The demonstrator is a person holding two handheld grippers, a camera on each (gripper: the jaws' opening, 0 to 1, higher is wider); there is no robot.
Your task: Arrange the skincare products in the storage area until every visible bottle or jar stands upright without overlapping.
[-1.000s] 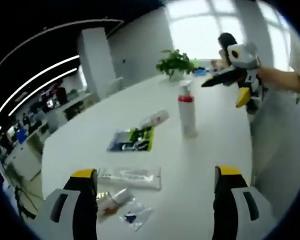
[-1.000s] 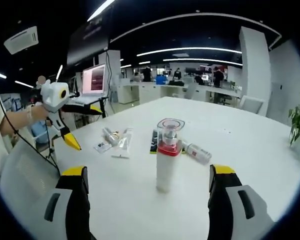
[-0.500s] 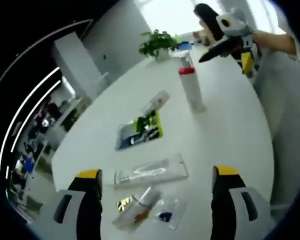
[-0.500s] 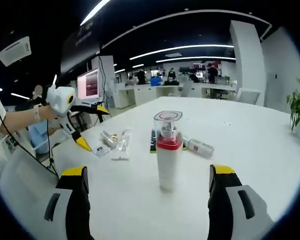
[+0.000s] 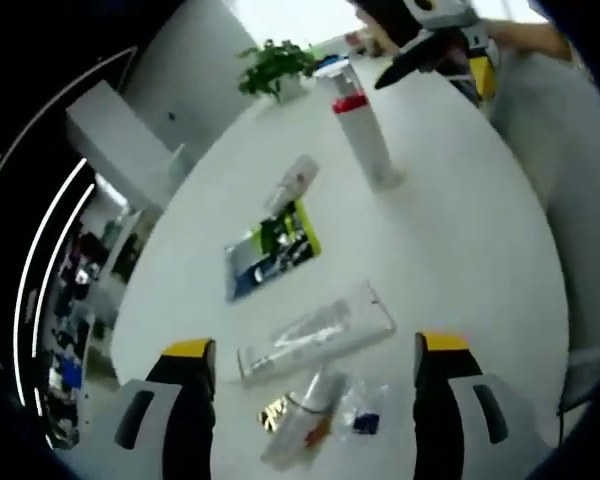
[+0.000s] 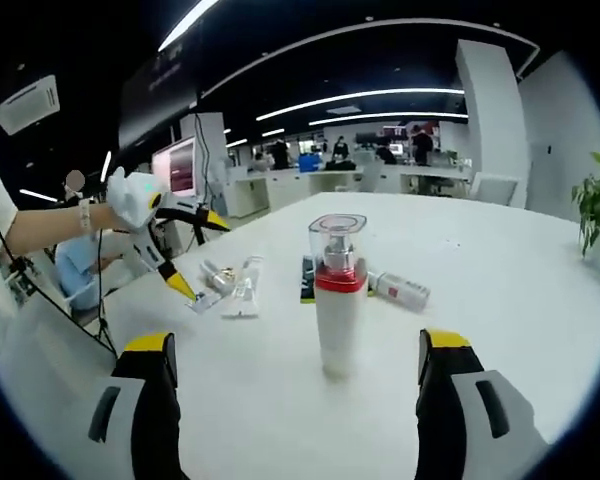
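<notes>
My left hand-held gripper (image 5: pixel 315 400) hangs over the near edge of the table (image 5: pixel 460 250), jaws wide and holding nothing, tilted down at the small items lying there. Between the jaws lie a small tube (image 5: pixel 302 425) and clear packets (image 5: pixel 358 420), with a long clear-wrapped tube (image 5: pixel 320 332) just beyond. Farther off are a green-and-black sachet (image 5: pixel 270 252) and a lying bottle (image 5: pixel 290 185).

The pump bottle (image 6: pixel 338 305) already stands upright, straight ahead of my right hand-held gripper (image 6: pixel 290 400), whose jaws are also spread wide and empty, level with the table and well short of it.

The step in hand, as I judge it, is picking up the small tube with the left. To do it well, I should come down with one jaw on either side of the tube alone, clear of the packets touching it, grip its body near the middle, then stand it on its cap away from the sachet. The right should hold back so the pump bottle isn't knocked.
</notes>
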